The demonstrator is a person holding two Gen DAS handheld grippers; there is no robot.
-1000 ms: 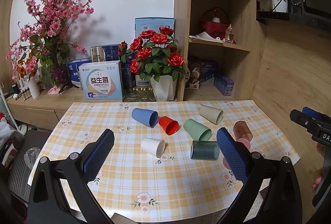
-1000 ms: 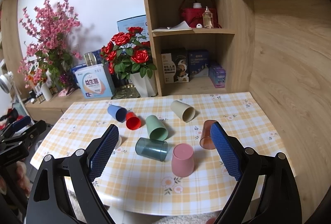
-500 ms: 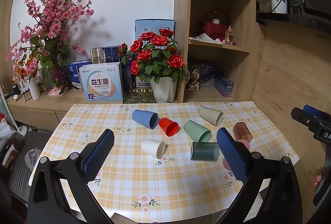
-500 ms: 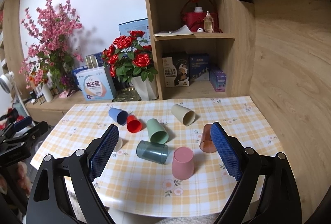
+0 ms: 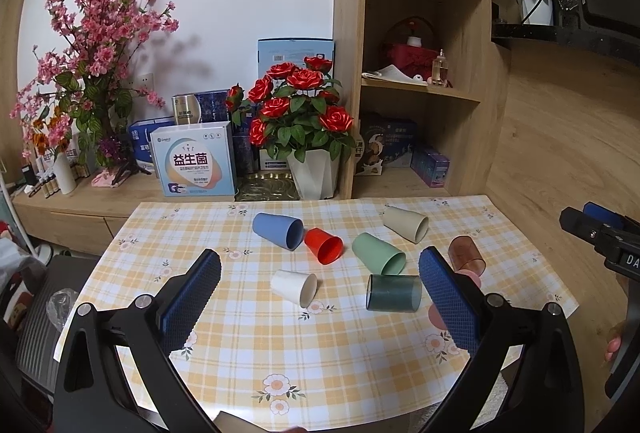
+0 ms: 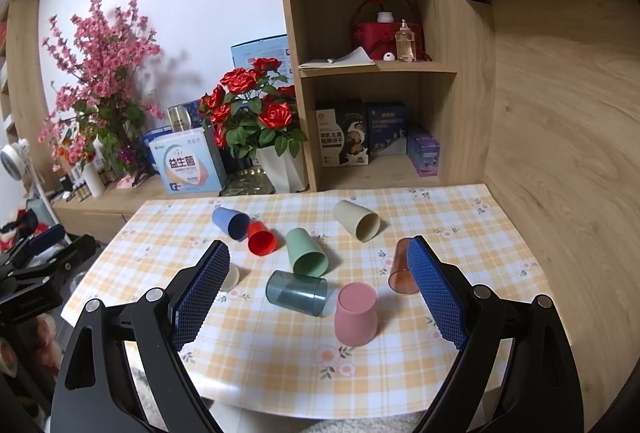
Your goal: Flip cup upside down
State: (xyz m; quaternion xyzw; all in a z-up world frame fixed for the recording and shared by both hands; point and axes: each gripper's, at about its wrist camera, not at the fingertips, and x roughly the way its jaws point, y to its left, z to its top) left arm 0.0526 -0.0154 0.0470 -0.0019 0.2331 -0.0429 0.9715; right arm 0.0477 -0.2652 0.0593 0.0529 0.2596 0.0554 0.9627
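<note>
A: We see both grippers held above the near edge of the tabletop (image 6: 460, 217), each with its jaws spread wide and nothing between them. The left gripper (image 5: 320, 297) fills the lower part of its frame, the right gripper (image 6: 318, 289) the lower part of its own.

B: And the cups? We count eight on the checked cloth.

A: In the right view the pink cup (image 6: 356, 313) stands mouth down at lower centre, and the brown cup (image 6: 402, 267) stands mouth down to its right, partly hidden by a blue pad. The rest lie on their sides: the dark clear cup (image 6: 296, 291) left of the pink one, the green cup (image 6: 306, 253) above it, the red cup (image 6: 262, 237) touching the blue cup (image 6: 231, 223) at centre left, and the beige cup (image 6: 356, 221) toward upper right.

B: We also see the white cup (image 5: 294, 287) on its side at the centre of the left view.
</note>
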